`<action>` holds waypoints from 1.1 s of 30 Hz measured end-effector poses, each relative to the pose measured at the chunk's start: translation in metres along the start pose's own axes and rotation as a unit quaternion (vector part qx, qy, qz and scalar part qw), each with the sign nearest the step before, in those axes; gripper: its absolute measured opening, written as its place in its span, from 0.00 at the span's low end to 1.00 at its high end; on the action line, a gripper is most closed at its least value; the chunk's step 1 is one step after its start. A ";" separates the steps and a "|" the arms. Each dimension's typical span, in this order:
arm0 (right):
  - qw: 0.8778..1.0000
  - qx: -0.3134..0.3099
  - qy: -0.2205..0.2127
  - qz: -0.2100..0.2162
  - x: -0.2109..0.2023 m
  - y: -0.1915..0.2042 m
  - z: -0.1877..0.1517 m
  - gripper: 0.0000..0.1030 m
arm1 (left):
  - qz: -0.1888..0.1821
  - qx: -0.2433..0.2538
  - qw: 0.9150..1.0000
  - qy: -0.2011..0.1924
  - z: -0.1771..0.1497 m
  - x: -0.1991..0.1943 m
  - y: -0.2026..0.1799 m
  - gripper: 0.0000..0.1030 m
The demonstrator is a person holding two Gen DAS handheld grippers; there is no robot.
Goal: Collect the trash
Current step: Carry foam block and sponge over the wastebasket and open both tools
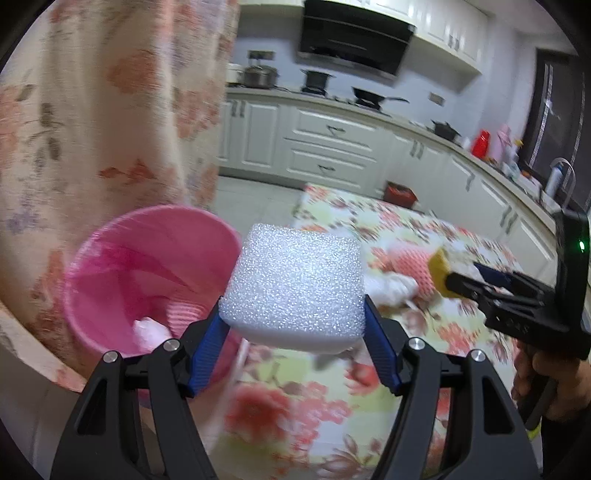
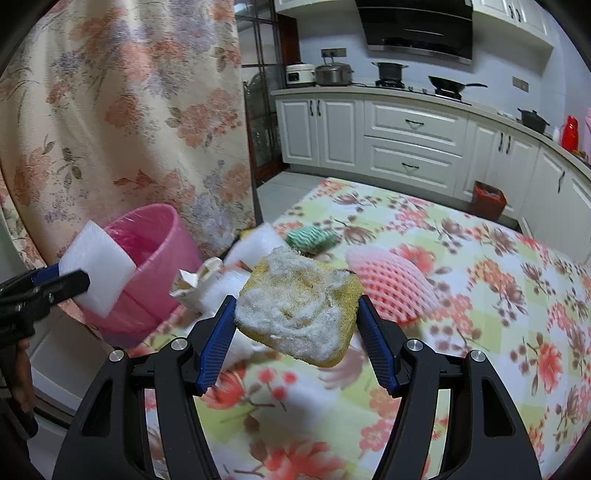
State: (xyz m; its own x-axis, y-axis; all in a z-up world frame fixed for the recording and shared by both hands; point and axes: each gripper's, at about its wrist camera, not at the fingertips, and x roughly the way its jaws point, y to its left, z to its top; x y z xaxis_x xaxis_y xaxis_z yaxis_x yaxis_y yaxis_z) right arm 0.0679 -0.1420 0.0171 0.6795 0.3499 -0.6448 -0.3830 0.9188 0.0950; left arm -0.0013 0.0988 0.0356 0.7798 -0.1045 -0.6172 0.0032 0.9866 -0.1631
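Two grippers were up beside the pink bin (image 2: 147, 258), one with a white foam block (image 1: 295, 284), one with a yellow sponge (image 2: 299, 310). On the flowered surface (image 2: 480, 295) right of the bin lay one pink foam net (image 2: 391, 280), one green-striped cloth (image 2: 312, 236) and one crumpled paper (image 2: 195, 282). One red bin (image 2: 487, 201) stood beyond.

Floral curtain (image 2: 122, 122) hangs left; white cabinets (image 2: 410, 140), black range hood (image 2: 417, 29) behind.

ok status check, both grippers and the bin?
Left gripper shut on white foam block, beside pink bin. Right gripper shut on yellow sponge, over table. Pink foam net, carton left on tablecloth.
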 end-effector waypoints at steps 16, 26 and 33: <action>0.996 -0.059 -0.028 0.058 0.018 0.079 0.056 0.61 | 0.084 -0.058 0.993 -0.066 0.033 -0.032 0.073 0.65; 0.990 -0.092 -0.020 0.109 0.048 0.136 0.077 0.61 | 0.108 -0.082 0.988 -0.072 0.035 -0.036 0.105 0.65; 0.984 -0.117 -0.010 0.135 0.066 0.171 0.081 0.62 | 0.118 -0.098 0.985 -0.075 0.034 -0.039 0.122 0.65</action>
State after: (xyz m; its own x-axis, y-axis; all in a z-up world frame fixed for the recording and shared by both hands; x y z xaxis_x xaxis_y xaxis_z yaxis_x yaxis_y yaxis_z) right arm 0.0976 0.0532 0.0517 0.5452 0.5812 -0.6042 -0.6834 0.7255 0.0812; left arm -0.0098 0.2274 0.0656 0.8284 0.1594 -0.5370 -0.2993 0.9363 -0.1839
